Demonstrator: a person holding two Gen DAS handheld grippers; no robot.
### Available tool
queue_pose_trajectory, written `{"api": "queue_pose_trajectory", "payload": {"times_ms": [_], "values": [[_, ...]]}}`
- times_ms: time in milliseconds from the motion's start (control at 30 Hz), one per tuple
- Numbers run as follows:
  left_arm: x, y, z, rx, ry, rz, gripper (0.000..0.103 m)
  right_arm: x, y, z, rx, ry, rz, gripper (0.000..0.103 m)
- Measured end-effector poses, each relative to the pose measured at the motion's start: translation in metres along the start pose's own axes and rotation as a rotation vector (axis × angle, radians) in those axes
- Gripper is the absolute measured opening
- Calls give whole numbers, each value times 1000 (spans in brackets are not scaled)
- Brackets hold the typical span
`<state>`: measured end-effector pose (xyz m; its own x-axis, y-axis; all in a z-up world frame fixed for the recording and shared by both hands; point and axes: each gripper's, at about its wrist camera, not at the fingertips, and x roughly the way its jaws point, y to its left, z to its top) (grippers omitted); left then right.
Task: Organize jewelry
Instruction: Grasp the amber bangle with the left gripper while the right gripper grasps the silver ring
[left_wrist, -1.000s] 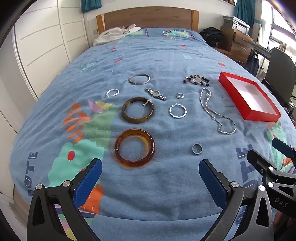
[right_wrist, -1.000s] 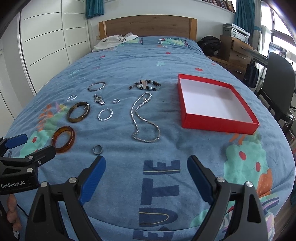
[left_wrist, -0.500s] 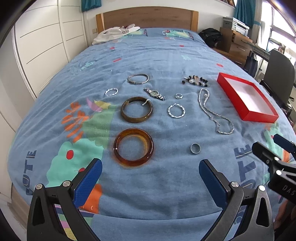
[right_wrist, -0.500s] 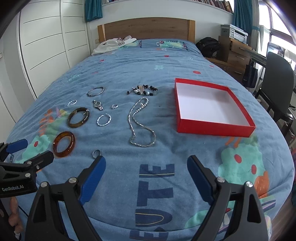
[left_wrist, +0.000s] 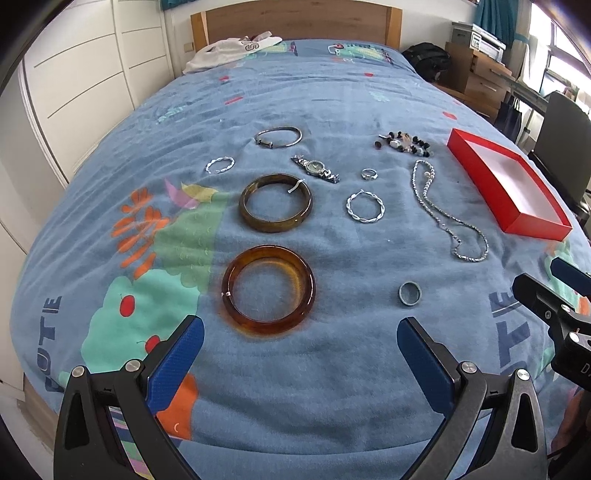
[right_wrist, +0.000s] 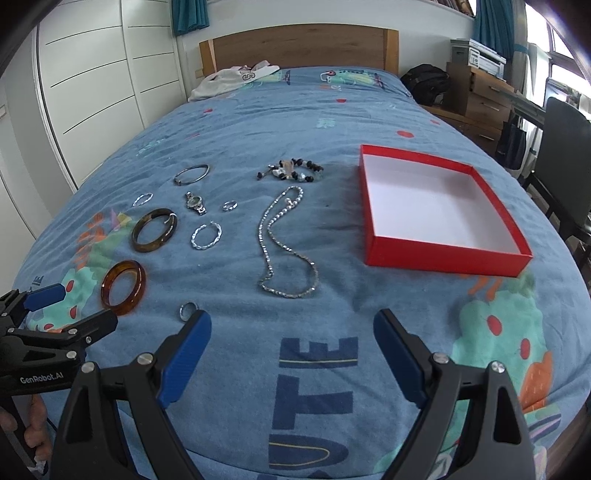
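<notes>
Jewelry lies spread on a blue bedspread. An amber bangle (left_wrist: 269, 290) sits just ahead of my open left gripper (left_wrist: 300, 341); beyond it lie a dark brown bangle (left_wrist: 275, 202), a watch (left_wrist: 315, 168), a silver hoop (left_wrist: 365, 206), a small ring (left_wrist: 369, 173) and a thin bracelet (left_wrist: 277, 136). A grey ring (left_wrist: 409, 293) lies to the right. A silver chain necklace (right_wrist: 284, 243) and a beaded bracelet (right_wrist: 291, 170) lie ahead of my open right gripper (right_wrist: 291, 334). An empty red box (right_wrist: 436, 206) stands at the right.
White clothing (right_wrist: 232, 79) lies by the wooden headboard (right_wrist: 299, 48). White wardrobe doors (right_wrist: 96, 81) line the left side. A black chair (right_wrist: 561, 147), wooden drawers and a black bag (right_wrist: 424, 83) stand to the right of the bed.
Both grippers have drawn back and risen a little, so more of the bed shows. No jewelry has moved; both stay open.
</notes>
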<state>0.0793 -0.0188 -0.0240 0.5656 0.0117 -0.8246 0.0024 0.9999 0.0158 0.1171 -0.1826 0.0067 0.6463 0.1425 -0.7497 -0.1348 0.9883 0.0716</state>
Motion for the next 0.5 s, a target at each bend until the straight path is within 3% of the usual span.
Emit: {"api": "queue_pose_trajectory", "payload": {"times_ms": [367,500], "values": [[16,15,5,-16,23,-22,95,13,9,0,-30,9,97,89],[25,29,9,-31,35,-40,87,22,18,-2,-63,28,161,88]]}}
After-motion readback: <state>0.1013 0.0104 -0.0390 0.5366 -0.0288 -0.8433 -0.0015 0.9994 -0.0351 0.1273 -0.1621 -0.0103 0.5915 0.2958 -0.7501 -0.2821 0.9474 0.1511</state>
